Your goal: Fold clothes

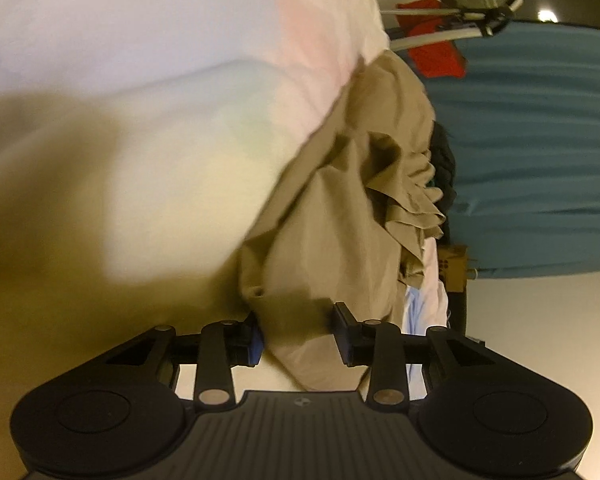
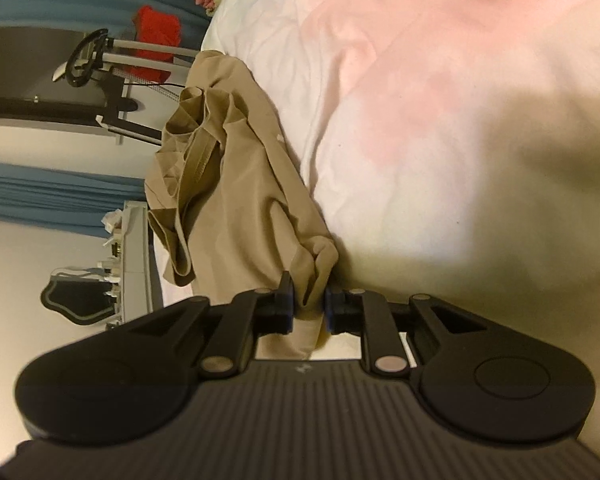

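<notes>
Crumpled on the white bed sheet (image 2: 400, 128), tan garment (image 2: 236, 184) lying at the bed's edge; right hand-held gripper (image 2: 308, 306) pinching a bunched fold of it; left hand-held gripper (image 1: 298, 334) spread, cloth loose between its pads

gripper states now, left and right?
Left gripper: open, tan garment between the jaws, not pinched.
Right gripper: shut on the tan garment.

Tan garment (image 1: 332, 200) between parted left claw (image 1: 300, 334) fingers
</notes>
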The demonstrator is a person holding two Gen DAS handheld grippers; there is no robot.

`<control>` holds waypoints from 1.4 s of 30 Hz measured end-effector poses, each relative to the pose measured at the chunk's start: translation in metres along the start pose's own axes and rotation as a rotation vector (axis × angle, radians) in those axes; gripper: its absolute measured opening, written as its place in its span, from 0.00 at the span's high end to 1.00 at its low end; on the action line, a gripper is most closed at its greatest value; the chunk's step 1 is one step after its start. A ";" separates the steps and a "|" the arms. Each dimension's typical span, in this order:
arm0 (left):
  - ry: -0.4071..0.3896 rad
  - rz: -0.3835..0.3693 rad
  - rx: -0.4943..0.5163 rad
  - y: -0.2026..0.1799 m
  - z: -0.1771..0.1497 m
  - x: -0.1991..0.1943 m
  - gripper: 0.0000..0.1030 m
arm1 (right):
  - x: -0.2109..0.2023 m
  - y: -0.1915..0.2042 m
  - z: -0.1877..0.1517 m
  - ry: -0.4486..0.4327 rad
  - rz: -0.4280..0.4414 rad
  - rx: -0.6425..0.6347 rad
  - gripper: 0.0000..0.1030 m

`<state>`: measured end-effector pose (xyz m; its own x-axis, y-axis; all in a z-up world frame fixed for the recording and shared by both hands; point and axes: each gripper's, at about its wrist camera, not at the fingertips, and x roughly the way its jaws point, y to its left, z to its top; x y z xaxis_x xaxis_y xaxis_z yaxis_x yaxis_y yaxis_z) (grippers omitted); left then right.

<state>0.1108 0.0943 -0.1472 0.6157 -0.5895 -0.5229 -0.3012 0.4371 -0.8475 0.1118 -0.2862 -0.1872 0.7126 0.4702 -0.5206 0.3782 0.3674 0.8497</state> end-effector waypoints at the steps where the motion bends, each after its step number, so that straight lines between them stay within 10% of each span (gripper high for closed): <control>1: -0.013 0.002 0.013 -0.001 -0.001 -0.001 0.77 | -0.001 0.001 -0.001 -0.007 0.002 -0.009 0.84; 15: -0.155 -0.081 0.183 -0.040 -0.023 -0.060 0.91 | -0.046 0.031 -0.014 -0.088 0.103 -0.142 0.88; 29: -0.230 -0.143 0.173 -0.048 -0.112 -0.165 0.92 | -0.163 0.057 -0.067 -0.069 0.136 -0.224 0.88; 42: -0.264 -0.142 0.296 -0.052 -0.177 -0.208 0.91 | -0.223 0.011 -0.105 -0.121 0.208 -0.105 0.88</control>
<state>-0.1305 0.0744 -0.0106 0.8128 -0.4806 -0.3293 -0.0019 0.5630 -0.8265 -0.1051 -0.3027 -0.0709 0.8366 0.4470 -0.3166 0.1572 0.3577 0.9205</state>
